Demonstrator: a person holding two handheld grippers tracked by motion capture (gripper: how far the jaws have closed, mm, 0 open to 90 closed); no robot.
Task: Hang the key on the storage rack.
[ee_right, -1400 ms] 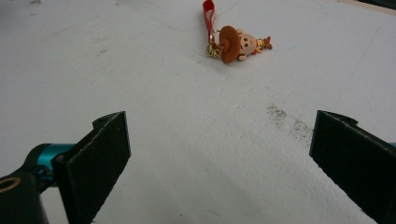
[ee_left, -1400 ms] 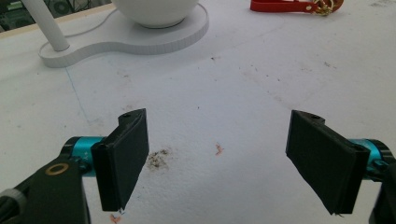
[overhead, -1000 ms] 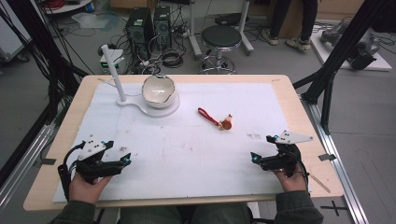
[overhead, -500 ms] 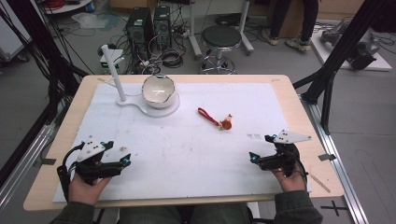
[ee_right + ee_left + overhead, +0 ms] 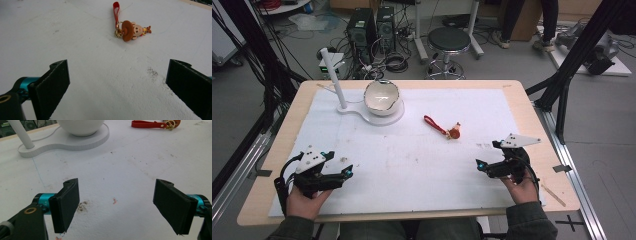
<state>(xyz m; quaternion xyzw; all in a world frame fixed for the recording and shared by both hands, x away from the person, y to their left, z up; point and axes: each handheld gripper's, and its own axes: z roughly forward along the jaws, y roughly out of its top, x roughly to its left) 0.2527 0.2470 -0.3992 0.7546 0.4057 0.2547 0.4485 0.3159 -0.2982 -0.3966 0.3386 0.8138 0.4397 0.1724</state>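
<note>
Both grippers, left [image 5: 346,172] and right [image 5: 479,165], low in frame, jaws wide, empty; right faces keychain [image 5: 130,30] upper centre, likely the pickup target

Grey floor beyond the wooden worktop [image 5: 532,125], strewn with cables [image 5: 394,60]. Black round stool [image 5: 450,40] and two computer towers [image 5: 372,27] behind. Black frame struts [image 5: 579,52] at right.

Even overhead light leaves my white-covered surface [image 5: 412,165] bright with soft shadows; my black tongs' near edges blur slightly.
</note>
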